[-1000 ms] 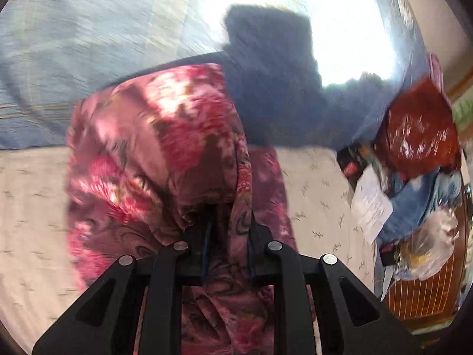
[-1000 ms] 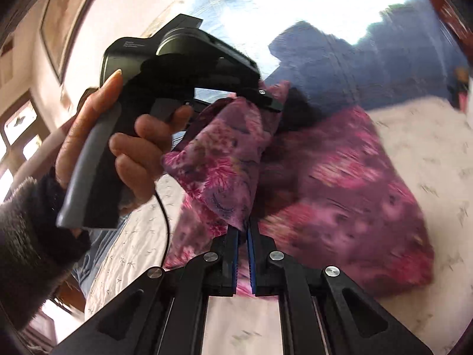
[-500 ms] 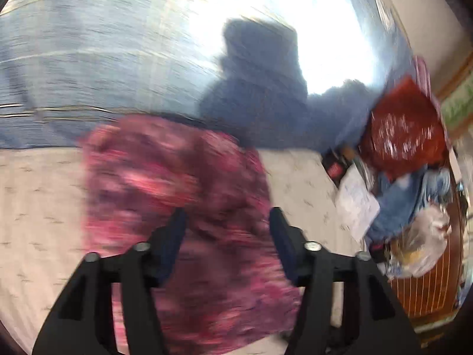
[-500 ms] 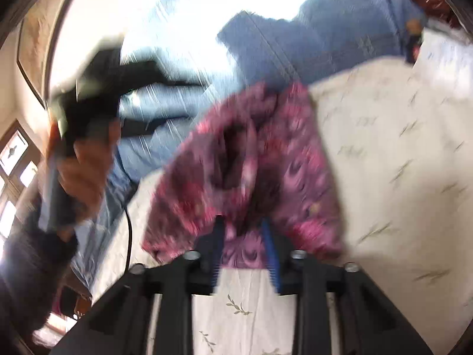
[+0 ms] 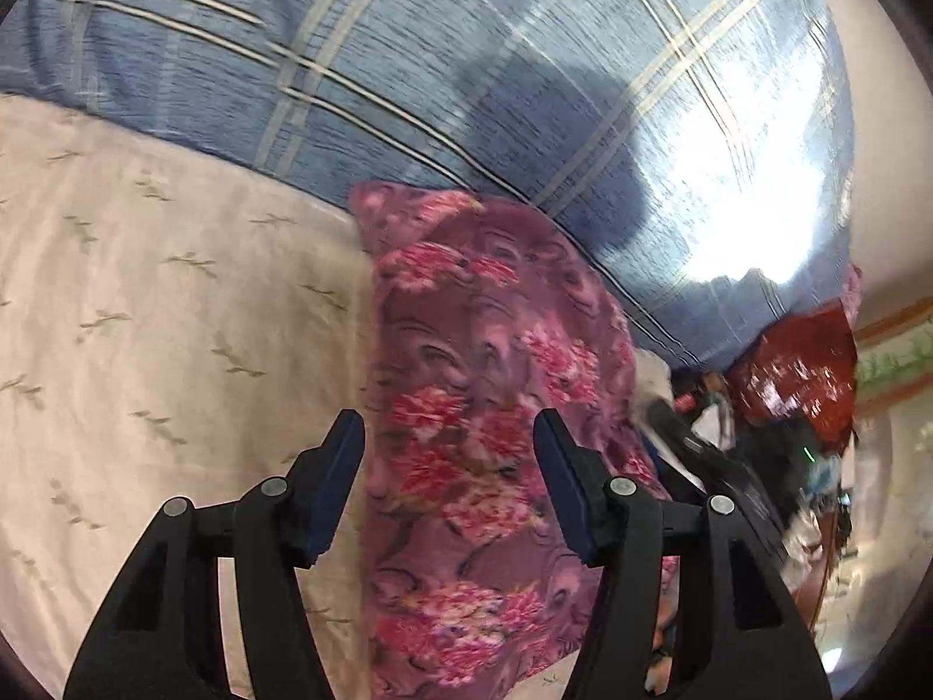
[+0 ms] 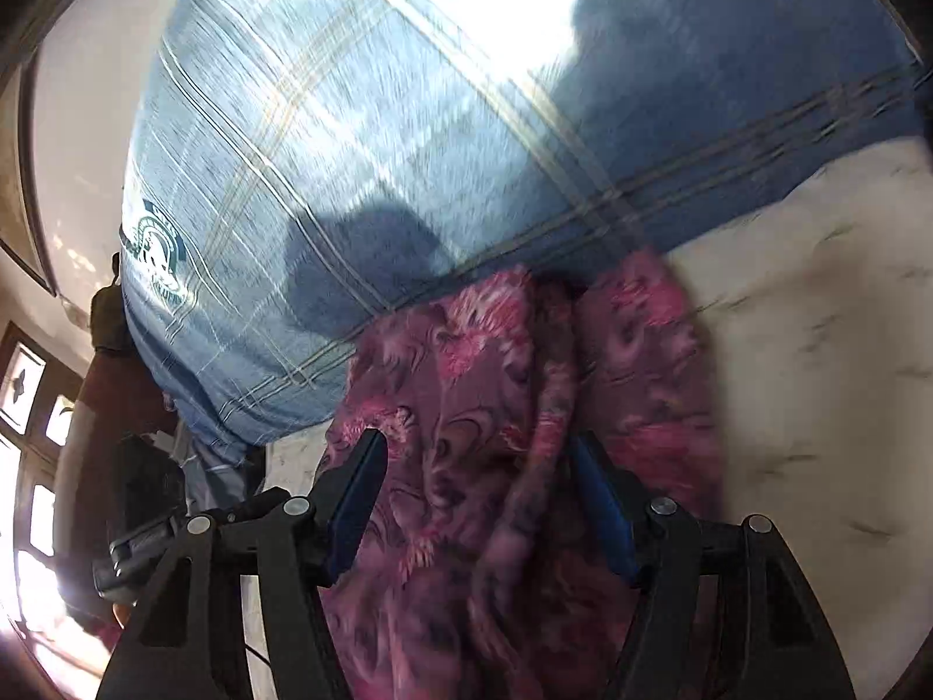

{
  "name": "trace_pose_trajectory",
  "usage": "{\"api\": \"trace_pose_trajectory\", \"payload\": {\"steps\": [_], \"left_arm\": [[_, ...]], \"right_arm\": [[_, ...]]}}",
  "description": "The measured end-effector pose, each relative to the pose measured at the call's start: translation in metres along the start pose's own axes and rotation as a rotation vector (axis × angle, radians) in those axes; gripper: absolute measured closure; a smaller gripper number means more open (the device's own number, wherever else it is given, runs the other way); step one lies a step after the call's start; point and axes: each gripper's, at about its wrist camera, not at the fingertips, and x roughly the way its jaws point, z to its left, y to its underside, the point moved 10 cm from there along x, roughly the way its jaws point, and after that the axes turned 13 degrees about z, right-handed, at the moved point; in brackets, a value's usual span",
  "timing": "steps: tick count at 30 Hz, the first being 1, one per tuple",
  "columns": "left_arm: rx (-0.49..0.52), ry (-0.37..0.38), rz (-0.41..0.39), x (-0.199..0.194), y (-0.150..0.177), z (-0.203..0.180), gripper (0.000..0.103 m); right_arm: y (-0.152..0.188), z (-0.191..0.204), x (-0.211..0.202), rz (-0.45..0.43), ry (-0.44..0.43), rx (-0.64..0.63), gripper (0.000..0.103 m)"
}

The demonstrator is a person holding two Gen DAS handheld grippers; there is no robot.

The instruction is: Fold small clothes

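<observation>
A pink and purple floral garment [image 5: 484, 385] lies in a long folded strip on the cream sheet [image 5: 163, 315], its far end against the blue plaid blanket [image 5: 408, 58]. My left gripper [image 5: 449, 466] hovers over the near half, open, and the cloth passes under the gap without touching either pad. In the right wrist view the same garment [image 6: 466, 466] is bunched in loose ridges. My right gripper [image 6: 478, 484] is above it with jaws opening. Cloth lies between the fingers, and no pad presses it.
The blue plaid blanket [image 6: 350, 146] rises like a wall behind the garment. A red shiny bag [image 5: 799, 373] and a heap of dark clutter [image 5: 729, 466] sit at the right of the bed. A window [image 6: 29, 408] is at the far left. Cream sheet [image 6: 816, 379] stretches to the right.
Both grippers were shut on the raised garment; both opened and let go. The garment dropped onto the sheet, and both hands swung sideways over it.
</observation>
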Motion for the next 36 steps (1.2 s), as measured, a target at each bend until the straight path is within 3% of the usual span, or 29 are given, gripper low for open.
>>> {"api": "trace_pose_trajectory", "payload": {"steps": [1, 2, 3, 4, 6, 8, 10, 12, 14, 18, 20, 22, 25, 27, 28, 29, 31, 33, 34, 36], "left_arm": [[0.012, -0.006, 0.012, 0.007, 0.0, -0.004, 0.044], [0.02, -0.022, 0.027, 0.015, 0.0, -0.007, 0.044], [0.027, -0.032, 0.029, 0.019, 0.0, -0.01, 0.044], [0.038, -0.038, 0.02, 0.019, 0.0, -0.015, 0.044], [0.073, -0.024, -0.006, 0.016, 0.004, -0.024, 0.044], [0.081, 0.014, -0.015, 0.017, 0.005, -0.03, 0.044], [0.079, -0.014, -0.009, 0.027, 0.006, -0.031, 0.044], [0.09, -0.078, 0.02, 0.042, 0.008, -0.029, 0.044], [0.075, -0.079, 0.05, 0.051, 0.014, -0.029, 0.044], [0.068, -0.033, 0.054, 0.033, 0.029, -0.032, 0.044], [0.089, -0.008, 0.047, 0.02, 0.045, -0.034, 0.044], [0.113, -0.005, 0.044, 0.015, 0.062, -0.029, 0.043], [0.121, -0.016, 0.087, 0.03, 0.087, -0.025, 0.042], [0.084, -0.024, 0.144, 0.045, 0.101, -0.017, 0.043], [0.074, -0.013, 0.143, 0.043, 0.105, -0.015, 0.043], [0.073, -0.007, 0.137, 0.038, 0.109, -0.017, 0.043], [0.078, -0.003, 0.132, 0.032, 0.113, -0.02, 0.043], [0.082, -0.046, 0.126, 0.028, 0.116, -0.014, 0.043], [0.081, -0.077, 0.133, 0.029, 0.117, -0.008, 0.043], [0.077, -0.086, 0.132, 0.027, 0.118, -0.002, 0.043]], "right_arm": [[0.001, 0.002, 0.012, 0.026, -0.002, -0.007, 0.043], [0.002, 0.006, 0.02, 0.04, 0.004, -0.042, 0.073], [0.006, 0.011, 0.019, 0.041, 0.011, -0.079, 0.091], [0.007, 0.019, 0.011, 0.025, 0.022, -0.13, 0.09], [0.008, 0.034, -0.027, -0.09, -0.015, -0.202, 0.091], [0.003, 0.027, -0.05, -0.15, -0.021, -0.201, 0.091], [-0.002, -0.003, -0.048, -0.13, 0.026, -0.132, 0.09], [0.003, -0.042, -0.028, -0.051, 0.12, -0.068, 0.09], [0.008, -0.057, -0.019, -0.018, 0.161, -0.054, 0.086], [0.016, -0.051, -0.053, -0.07, -0.008, 0.034, 0.074], [0.031, -0.049, -0.071, -0.052, -0.11, 0.06, 0.051], [0.052, -0.049, -0.085, -0.032, -0.19, 0.067, 0.04], [0.081, -0.046, -0.077, 0.039, -0.224, 0.038, 0.037], [0.096, -0.048, -0.065, 0.07, -0.153, 0.003, 0.046], [0.097, -0.041, -0.063, 0.062, -0.074, -0.047, 0.077], [0.099, -0.033, -0.067, 0.069, -0.081, -0.078, 0.095], [0.099, -0.018, -0.096, -0.008, -0.152, -0.097, 0.095], [0.105, -0.022, -0.111, -0.018, -0.242, -0.05, 0.095], [0.105, -0.029, -0.107, -0.009, -0.237, -0.024, 0.095], [0.114, -0.055, -0.081, 0.072, -0.114, 0.024, 0.095]]}}
